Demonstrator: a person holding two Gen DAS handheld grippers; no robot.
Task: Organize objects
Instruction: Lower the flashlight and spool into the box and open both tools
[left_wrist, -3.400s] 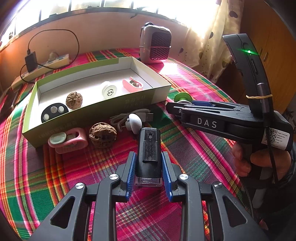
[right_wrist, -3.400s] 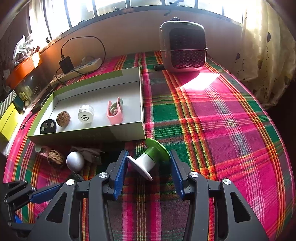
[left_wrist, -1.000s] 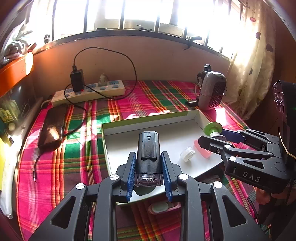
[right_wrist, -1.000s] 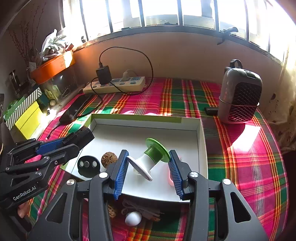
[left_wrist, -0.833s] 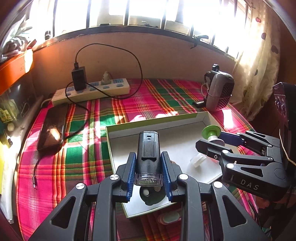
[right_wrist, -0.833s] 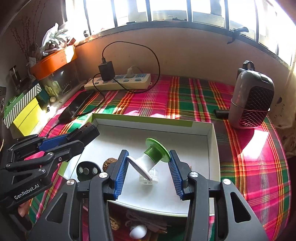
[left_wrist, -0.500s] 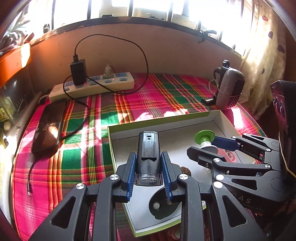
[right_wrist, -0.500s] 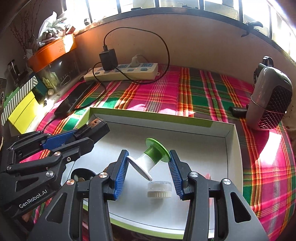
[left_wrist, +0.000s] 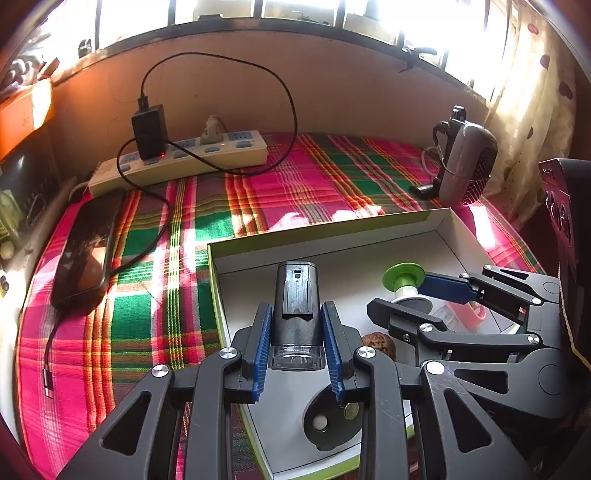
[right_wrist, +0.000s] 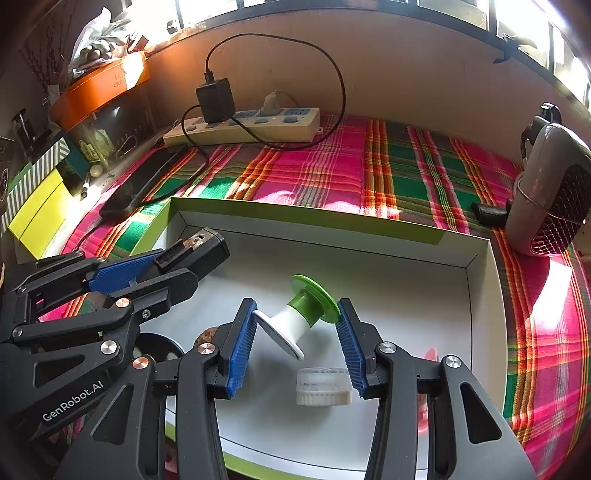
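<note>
The black flashlight (left_wrist: 295, 295) is clamped between the blue pads of the left gripper (left_wrist: 297, 354), above the left end of the white box (right_wrist: 476, 280). The green-and-white spool (right_wrist: 299, 317) is pinched slantwise in the right gripper (right_wrist: 295, 347), over the box's middle. Inside the box lie a white ribbed cap (right_wrist: 323, 386), a walnut (left_wrist: 380, 341), a black disc (left_wrist: 328, 421) and a pink piece (left_wrist: 471, 314) toward the right wall. The box sits on a plaid cloth (left_wrist: 314, 184); at the far edge lie a power strip (left_wrist: 184, 157) and a phone (left_wrist: 86, 247), and a grey heater (left_wrist: 465, 162) stands at the far right corner.
</note>
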